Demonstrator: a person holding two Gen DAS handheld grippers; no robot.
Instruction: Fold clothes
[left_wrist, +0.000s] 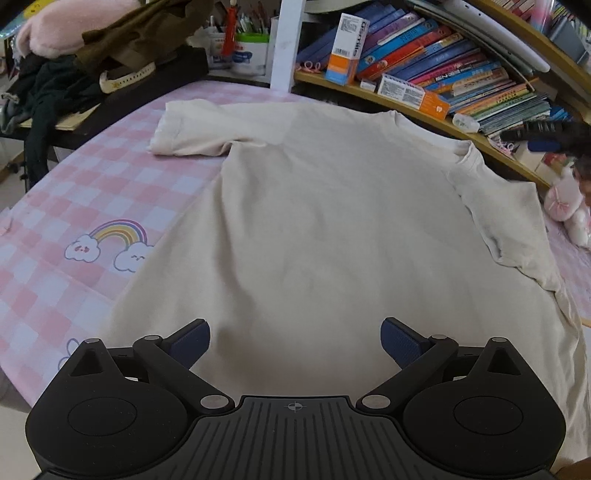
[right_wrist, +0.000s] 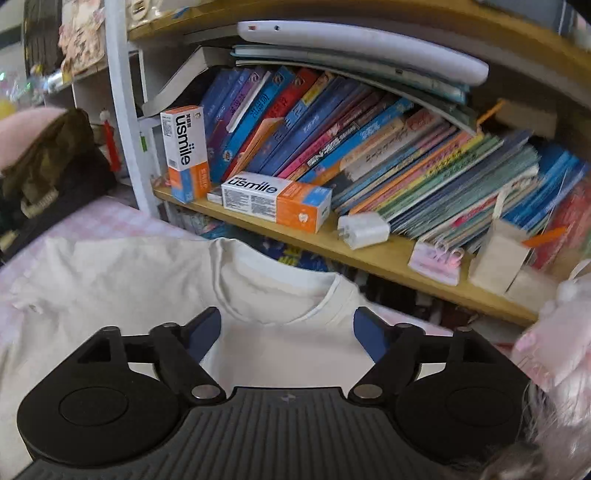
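Observation:
A cream T-shirt (left_wrist: 314, 221) lies spread flat on a pink checked bed sheet (left_wrist: 74, 206), collar toward the bookshelf and both sleeves out. My left gripper (left_wrist: 295, 341) is open and empty, hovering over the shirt's lower part. In the right wrist view the shirt (right_wrist: 110, 280) shows with its collar (right_wrist: 280, 295) just ahead. My right gripper (right_wrist: 288, 334) is open and empty, over the shirt just below the collar. The right gripper also shows in the left wrist view as a dark shape (left_wrist: 546, 138) at the right edge near the collar.
A bookshelf (right_wrist: 369, 254) packed with books, toothpaste boxes (right_wrist: 275, 201) and a white charger (right_wrist: 364, 229) runs along the bed's far side. A pile of dark clothes (left_wrist: 92, 70) sits at the far left. A pink plush toy (left_wrist: 569, 206) lies at the right.

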